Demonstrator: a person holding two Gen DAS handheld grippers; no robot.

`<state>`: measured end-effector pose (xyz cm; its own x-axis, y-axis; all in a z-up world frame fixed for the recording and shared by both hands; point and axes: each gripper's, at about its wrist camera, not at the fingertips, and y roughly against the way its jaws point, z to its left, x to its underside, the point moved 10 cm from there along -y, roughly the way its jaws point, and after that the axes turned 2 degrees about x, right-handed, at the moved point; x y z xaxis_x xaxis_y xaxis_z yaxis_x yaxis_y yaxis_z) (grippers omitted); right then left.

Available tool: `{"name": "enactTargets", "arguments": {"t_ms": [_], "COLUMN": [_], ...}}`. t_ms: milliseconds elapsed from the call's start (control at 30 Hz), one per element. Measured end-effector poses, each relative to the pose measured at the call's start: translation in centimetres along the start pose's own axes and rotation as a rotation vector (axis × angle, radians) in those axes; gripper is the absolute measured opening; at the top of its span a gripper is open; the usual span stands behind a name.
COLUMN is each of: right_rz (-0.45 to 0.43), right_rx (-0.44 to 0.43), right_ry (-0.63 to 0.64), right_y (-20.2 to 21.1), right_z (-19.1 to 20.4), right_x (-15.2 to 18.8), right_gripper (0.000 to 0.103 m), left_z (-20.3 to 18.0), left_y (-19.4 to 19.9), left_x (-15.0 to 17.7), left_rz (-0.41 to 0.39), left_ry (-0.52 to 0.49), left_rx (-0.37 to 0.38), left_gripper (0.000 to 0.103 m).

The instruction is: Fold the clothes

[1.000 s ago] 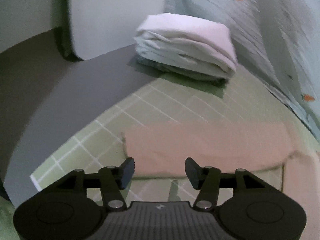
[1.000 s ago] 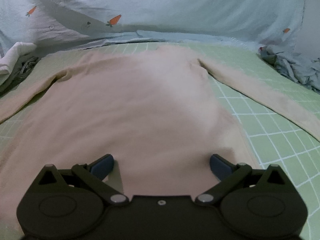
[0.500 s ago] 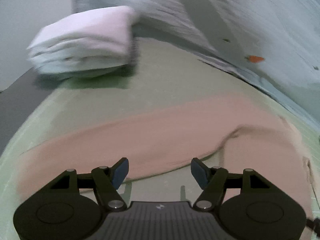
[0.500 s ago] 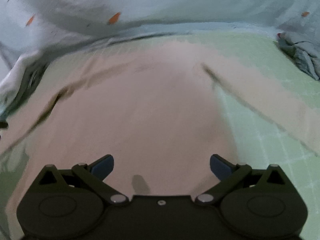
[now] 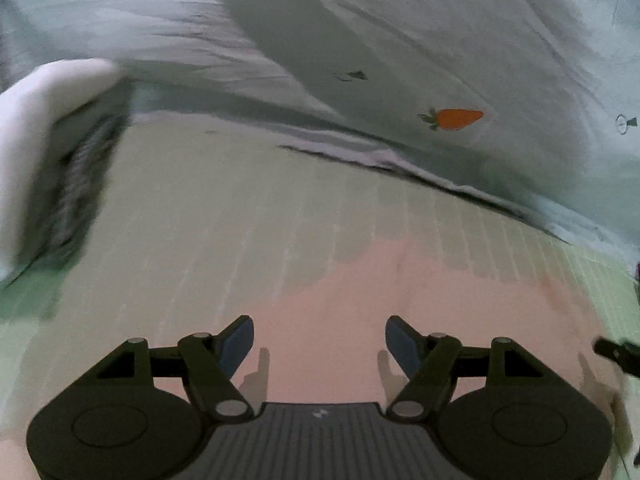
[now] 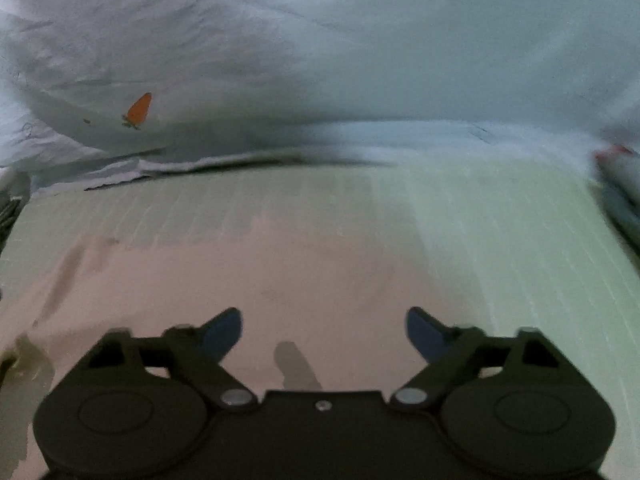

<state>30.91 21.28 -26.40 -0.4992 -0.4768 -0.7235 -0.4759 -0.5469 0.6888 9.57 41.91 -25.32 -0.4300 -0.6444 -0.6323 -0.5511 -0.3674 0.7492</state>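
A pale pink long-sleeved top (image 5: 400, 292) lies flat on the green checked sheet (image 5: 240, 216); it also shows in the right wrist view (image 6: 280, 280). Both views are blurred by motion. My left gripper (image 5: 319, 344) is open and empty, low over the top's upper part. My right gripper (image 6: 323, 334) is open wide and empty, also low over the pink cloth. The tip of the right gripper (image 5: 616, 354) shows at the right edge of the left wrist view.
A stack of folded white and grey clothes (image 5: 52, 152) sits at the far left. A pale blue quilt with carrot prints (image 5: 456, 118) is bunched along the back, also in the right wrist view (image 6: 320, 60). Crumpled clothes (image 6: 620, 184) lie at the right edge.
Both grippers have swept forward over the pink top towards its collar end. The left view has swung right, so the folded stack slid to the left edge. Both stayed open.
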Motion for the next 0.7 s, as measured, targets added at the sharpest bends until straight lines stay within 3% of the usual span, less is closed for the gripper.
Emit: {"name": "enactTargets", "arguments": {"t_ms": [67, 133, 167, 200, 233, 267, 300, 333, 467, 600, 633, 667, 700], "right_rz": [0.001, 0.003, 0.003, 0.009, 0.027, 0.041, 0.048, 0.041, 0.024, 0.008, -0.012, -0.025, -0.029], "right_rx": [-0.022, -0.055, -0.076, -0.100, -0.122, -0.127, -0.131, -0.127, -0.056, 0.003, 0.012, 0.020, 0.023], "right_ry": [0.050, 0.078, 0.086, 0.087, 0.071, 0.057, 0.046, 0.047, 0.022, -0.034, -0.036, -0.045, -0.059], "right_y": [-2.7, -4.6, -5.3, -6.0, -6.6, -7.1, -7.5, -7.7, -8.7, -7.6, -6.3, -4.9, -3.4], "right_z": [0.5, 1.0, 1.2, 1.4, 1.5, 1.5, 1.6, 1.6, 0.4, -0.7, -0.7, -0.6, -0.5], "right_x": [-1.6, -2.6, -2.9, -3.2, -3.3, -3.4, -3.6, -3.9, -5.0, -6.0, -6.0, -5.7, -5.2], "right_gripper": [0.061, 0.052, 0.040, 0.033, 0.016, 0.002, 0.000, 0.000, 0.000, 0.005, 0.019, 0.051, 0.068], "left_z": [-1.0, -2.1, -2.6, -3.0, -3.2, -3.3, -3.4, -3.6, -3.4, -2.7, -2.6, -2.4, -2.1], "left_y": [-2.4, -4.4, -5.3, -6.1, -6.6, -7.2, -7.7, -8.1, -8.6, -6.5, -5.4, -3.9, -2.5], "left_x": [-1.5, -2.2, -2.5, -2.6, -2.6, -2.5, -2.5, -2.5, -3.0, -3.7, -3.7, -3.6, -3.4], "left_rz": [0.004, 0.008, 0.005, 0.003, -0.001, -0.004, -0.008, -0.013, -0.025, -0.051, -0.068, -0.085, -0.101], "left_ry": [-0.023, -0.057, -0.073, -0.087, -0.096, -0.105, -0.113, -0.122, -0.101, -0.050, -0.047, -0.044, -0.042], "left_rx": [0.018, 0.037, 0.036, 0.032, 0.019, 0.006, -0.006, -0.019, -0.061, -0.065, -0.055, -0.048, -0.044], "left_gripper": [0.073, 0.072, 0.067, 0.059, 0.033, 0.016, 0.013, 0.009, 0.010, 0.028, 0.041, 0.057, 0.066]}}
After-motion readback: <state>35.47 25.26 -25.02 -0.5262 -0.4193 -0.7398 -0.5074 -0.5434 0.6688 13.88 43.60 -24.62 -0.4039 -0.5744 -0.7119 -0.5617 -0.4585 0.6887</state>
